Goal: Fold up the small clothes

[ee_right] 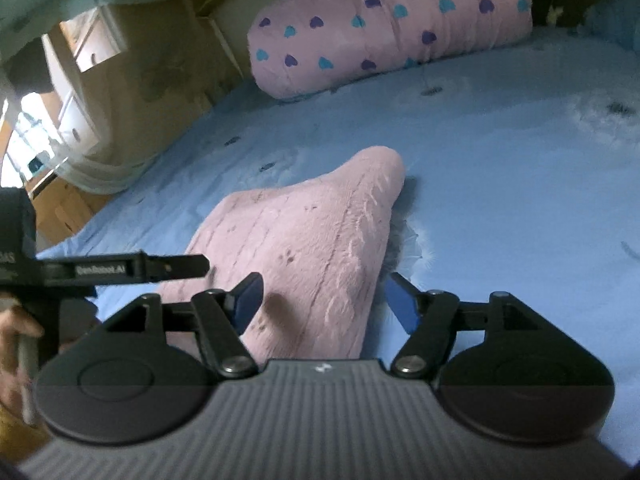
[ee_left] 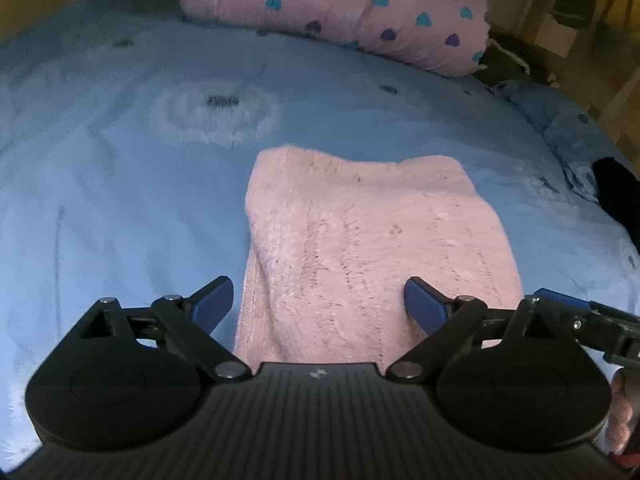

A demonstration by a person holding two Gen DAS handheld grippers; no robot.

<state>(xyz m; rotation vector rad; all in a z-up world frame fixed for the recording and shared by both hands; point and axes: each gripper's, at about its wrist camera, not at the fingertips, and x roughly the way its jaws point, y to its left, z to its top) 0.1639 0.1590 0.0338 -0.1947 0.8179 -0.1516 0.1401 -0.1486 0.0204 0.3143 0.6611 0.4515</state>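
Observation:
A fuzzy pink garment (ee_left: 360,240) lies folded on the blue bedsheet (ee_left: 120,200). It also shows in the right wrist view (ee_right: 304,248). My left gripper (ee_left: 318,306) is open, its blue fingertips straddling the garment's near left edge, holding nothing. My right gripper (ee_right: 322,304) is open over the garment's near right edge, also empty. The right gripper's arm (ee_left: 580,316) shows at the right of the left wrist view, and the left gripper's body (ee_right: 100,270) shows at the left of the right wrist view.
A rolled pink quilt with blue and purple hearts (ee_left: 340,12) lies at the far end of the bed, also in the right wrist view (ee_right: 388,24). A crumpled blue cloth (ee_left: 560,132) and a dark item (ee_left: 616,192) lie at the right. Cardboard boxes (ee_right: 120,80) stand beside the bed.

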